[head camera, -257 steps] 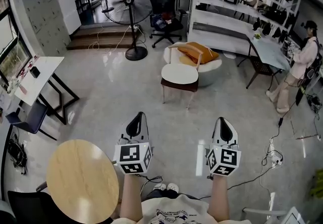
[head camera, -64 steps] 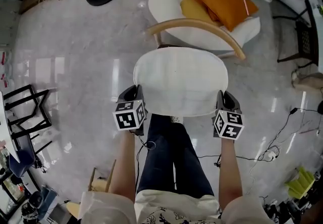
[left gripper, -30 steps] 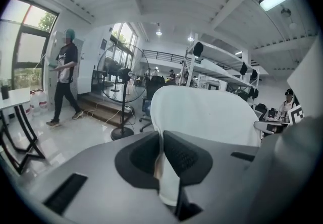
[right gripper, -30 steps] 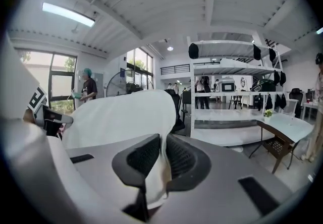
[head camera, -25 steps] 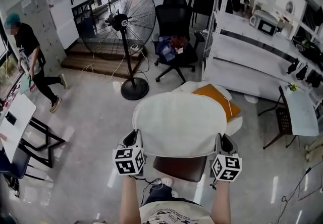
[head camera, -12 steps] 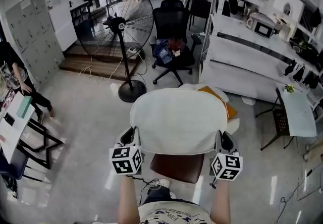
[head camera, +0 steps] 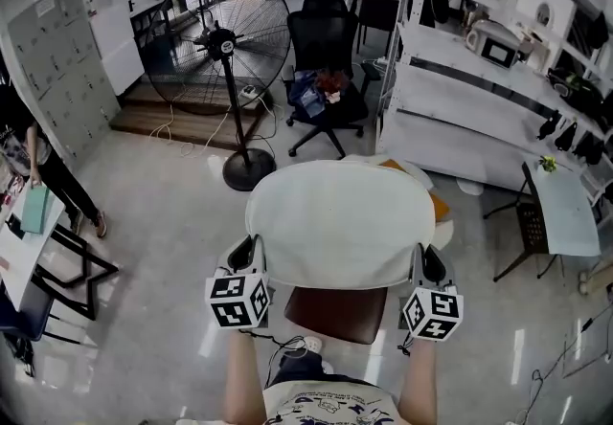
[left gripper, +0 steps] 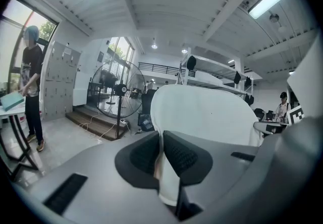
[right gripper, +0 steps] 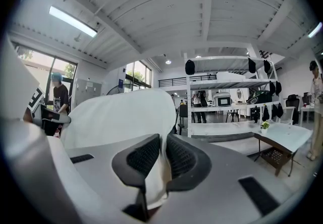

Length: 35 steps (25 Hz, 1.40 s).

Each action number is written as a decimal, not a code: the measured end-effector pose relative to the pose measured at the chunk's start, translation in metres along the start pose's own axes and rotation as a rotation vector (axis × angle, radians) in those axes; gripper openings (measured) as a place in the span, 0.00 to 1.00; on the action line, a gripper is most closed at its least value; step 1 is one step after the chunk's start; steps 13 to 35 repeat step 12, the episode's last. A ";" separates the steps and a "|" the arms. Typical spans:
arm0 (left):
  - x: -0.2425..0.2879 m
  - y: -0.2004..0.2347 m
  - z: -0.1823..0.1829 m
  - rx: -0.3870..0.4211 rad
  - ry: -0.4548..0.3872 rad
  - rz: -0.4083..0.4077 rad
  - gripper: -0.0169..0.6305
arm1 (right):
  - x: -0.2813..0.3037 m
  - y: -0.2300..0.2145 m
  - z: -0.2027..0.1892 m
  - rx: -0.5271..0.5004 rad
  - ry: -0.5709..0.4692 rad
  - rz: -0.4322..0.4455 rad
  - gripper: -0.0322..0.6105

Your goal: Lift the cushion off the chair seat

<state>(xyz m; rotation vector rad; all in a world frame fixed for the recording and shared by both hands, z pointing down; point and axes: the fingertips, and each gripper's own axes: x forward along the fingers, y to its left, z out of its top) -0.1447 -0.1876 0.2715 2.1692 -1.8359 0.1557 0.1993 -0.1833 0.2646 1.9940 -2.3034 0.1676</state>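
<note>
Above the chair seat [head camera: 335, 315], the white cushion [head camera: 340, 222] is held in the air, spread wide between the two grippers. Its underside is clear of the brown seat, and a strip of the seat shows below the cushion's near edge in the head view.

The left gripper [head camera: 246, 253] is clamped on the cushion's near left corner. In the left gripper view, the two jaws are closed on a thin fold of the white cover, which is pinched between the dark ribbed pads [left gripper: 181, 155]. The rest of the cushion spreads away beyond the jaws.

The right gripper [head camera: 431, 264] is clamped on the near right corner in the same way. In the right gripper view, its pads [right gripper: 144, 155] press on the cover from both sides, and a flap of fabric hangs below them. Both grippers point nearly level, at about the same height, one at each side of the cushion.

The chair stands on a pale polished floor [head camera: 163, 222]. An orange pillow [head camera: 438, 208] shows just past the cushion's far right edge. Further off, a standing fan [head camera: 222, 40] is at the left and a black office chair [head camera: 326, 35] is beside it. A white shelf unit [head camera: 460, 88] runs along the right. A small table [head camera: 560, 208] stands at the right edge, and a person [head camera: 34, 179] stands at the left edge.
</note>
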 end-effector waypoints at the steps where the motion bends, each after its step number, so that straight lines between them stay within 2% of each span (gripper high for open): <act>1: -0.001 0.000 0.001 0.003 0.000 0.000 0.09 | 0.000 0.000 0.001 0.000 0.001 -0.001 0.14; 35: -0.001 -0.008 0.006 0.016 -0.009 -0.002 0.09 | 0.000 -0.007 0.003 0.001 -0.001 -0.002 0.14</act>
